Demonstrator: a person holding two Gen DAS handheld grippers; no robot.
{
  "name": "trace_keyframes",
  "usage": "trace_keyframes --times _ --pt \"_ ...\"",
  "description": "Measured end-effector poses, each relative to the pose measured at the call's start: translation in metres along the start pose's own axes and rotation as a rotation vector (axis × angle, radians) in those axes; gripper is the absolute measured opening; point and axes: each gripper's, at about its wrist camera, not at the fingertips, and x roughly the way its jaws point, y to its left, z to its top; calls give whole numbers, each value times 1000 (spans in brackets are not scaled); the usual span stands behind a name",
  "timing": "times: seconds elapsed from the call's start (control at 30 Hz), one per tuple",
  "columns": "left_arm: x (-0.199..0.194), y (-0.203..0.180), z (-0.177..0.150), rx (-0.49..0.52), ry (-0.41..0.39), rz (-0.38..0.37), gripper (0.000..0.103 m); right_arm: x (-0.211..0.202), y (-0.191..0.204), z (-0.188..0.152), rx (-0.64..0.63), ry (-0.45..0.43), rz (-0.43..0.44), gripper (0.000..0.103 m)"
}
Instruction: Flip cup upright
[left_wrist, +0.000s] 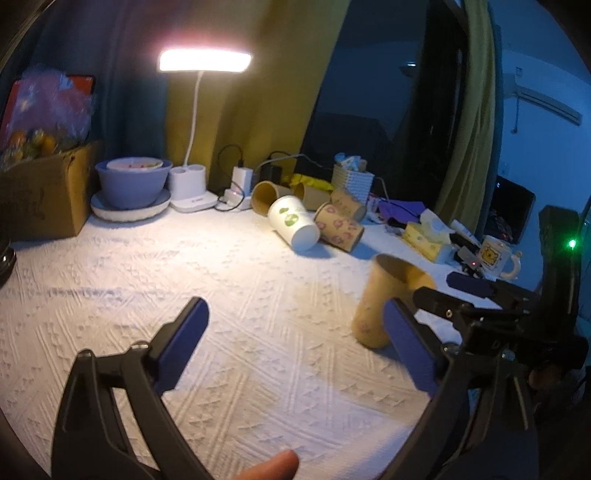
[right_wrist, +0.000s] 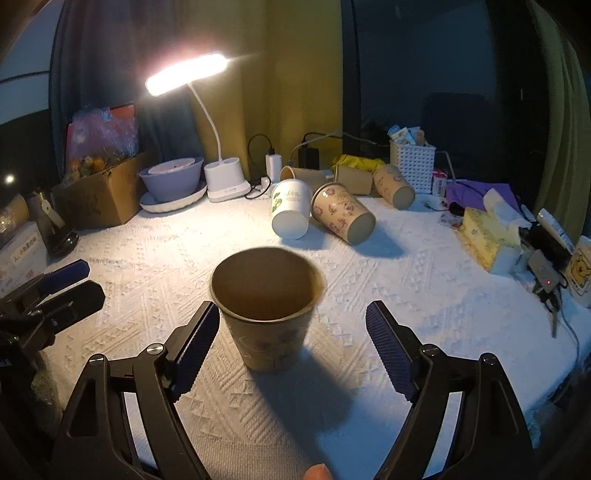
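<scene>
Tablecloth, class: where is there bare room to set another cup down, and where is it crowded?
Bare cloth lies left of the upright brown cup, from the bowl and lamp base forward to the left gripper. Another patch runs right of it toward the tissue box. The back is crowded with tipped cups.
</scene>
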Motion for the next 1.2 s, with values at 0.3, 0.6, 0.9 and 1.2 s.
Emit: trace_keyframes --times 0.3,0.6,0.9,1.2 --pt "-20 -20 14 45 -52 -10 96 -31 0 11 -6 -60 -7 84" --pt "-39 -35 30 71 -103 -6 96 -62 -2 29 -1 -113 -7 84" --pt "-61 -47 47 108 -161 15 96 -96 -2 43 -1 -172 -8 84" --pt "-80 -63 63 148 -208 -7 96 -117 -2 51 0 -210 -17 84"
